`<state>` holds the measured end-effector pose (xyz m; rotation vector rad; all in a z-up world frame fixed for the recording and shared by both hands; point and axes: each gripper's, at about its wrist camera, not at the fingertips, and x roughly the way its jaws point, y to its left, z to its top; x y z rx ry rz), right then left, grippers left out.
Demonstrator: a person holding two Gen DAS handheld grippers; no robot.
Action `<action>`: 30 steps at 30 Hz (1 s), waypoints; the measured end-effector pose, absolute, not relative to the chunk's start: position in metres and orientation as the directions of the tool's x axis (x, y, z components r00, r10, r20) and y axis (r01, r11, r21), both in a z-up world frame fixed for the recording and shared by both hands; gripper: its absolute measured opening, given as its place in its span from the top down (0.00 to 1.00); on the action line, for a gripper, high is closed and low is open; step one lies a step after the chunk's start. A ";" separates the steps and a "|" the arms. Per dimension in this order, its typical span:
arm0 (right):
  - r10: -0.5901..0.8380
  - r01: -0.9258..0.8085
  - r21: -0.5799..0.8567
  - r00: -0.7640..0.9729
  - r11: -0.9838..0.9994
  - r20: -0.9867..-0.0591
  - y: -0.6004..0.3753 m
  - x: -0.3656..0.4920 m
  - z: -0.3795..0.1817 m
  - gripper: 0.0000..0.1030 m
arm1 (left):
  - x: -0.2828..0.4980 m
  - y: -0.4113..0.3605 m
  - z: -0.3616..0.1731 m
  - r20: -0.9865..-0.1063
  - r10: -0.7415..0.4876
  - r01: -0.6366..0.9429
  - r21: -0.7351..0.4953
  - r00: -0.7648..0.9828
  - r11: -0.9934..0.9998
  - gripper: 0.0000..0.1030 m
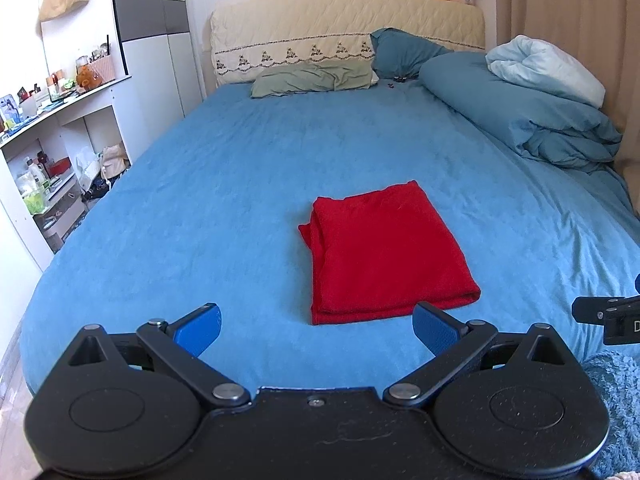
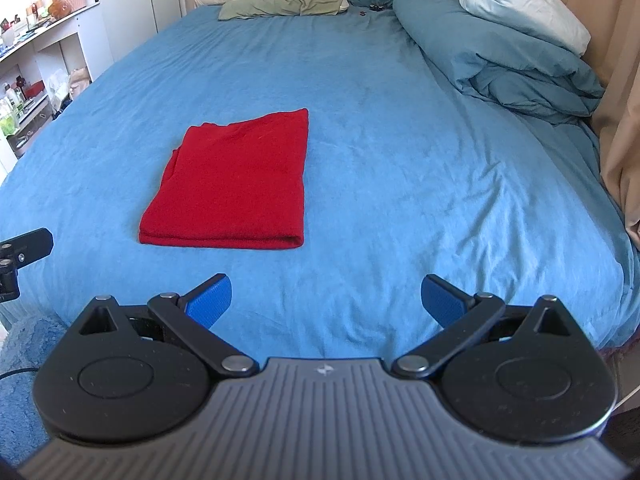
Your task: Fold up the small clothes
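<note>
Two claws, left claw [image 1: 316, 330] and right claw [image 2: 326, 300], spread apart, empty; folded red cloth [image 2: 236, 184] on blue bedsheet [image 2: 400, 152].

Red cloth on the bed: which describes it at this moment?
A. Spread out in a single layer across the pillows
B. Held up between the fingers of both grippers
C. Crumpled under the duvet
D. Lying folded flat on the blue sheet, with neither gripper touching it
D. The red cloth lies as a layered rectangle on the blue sheet, and the left gripper and right gripper are open and clear of it.
</note>
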<state>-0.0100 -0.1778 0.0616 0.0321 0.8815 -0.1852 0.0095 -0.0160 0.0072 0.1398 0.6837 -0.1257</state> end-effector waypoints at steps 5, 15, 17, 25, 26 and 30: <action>-0.142 0.176 -0.040 0.621 0.984 -0.771 -0.179 -0.011 0.062 0.00 | 0.008 -0.014 0.009 -0.634 -0.075 0.162 0.081 0.770 0.983 0.00; -0.141 0.176 -0.039 0.621 0.984 -0.771 -0.180 -0.012 0.062 0.00 | 0.006 -0.014 0.013 -0.629 -0.075 0.158 0.076 0.774 0.985 0.00; -0.140 0.176 -0.036 0.621 0.984 -0.771 -0.179 -0.012 0.062 0.00 | 0.006 -0.014 0.013 -0.628 -0.072 0.155 0.078 0.775 0.985 0.00; -0.136 0.173 -0.035 0.618 0.984 -0.775 -0.176 -0.013 0.060 0.00 | 0.004 -0.015 0.015 -0.625 -0.066 0.145 0.076 0.778 0.986 0.00; -0.135 0.172 -0.034 0.617 0.985 -0.776 -0.174 -0.014 0.059 0.00 | 0.004 -0.016 0.015 -0.625 -0.066 0.145 0.076 0.778 0.986 0.00; -0.130 0.171 -0.030 0.616 0.985 -0.777 -0.171 -0.016 0.058 0.00 | 0.004 -0.016 0.015 -0.624 -0.065 0.145 0.078 0.779 0.986 0.00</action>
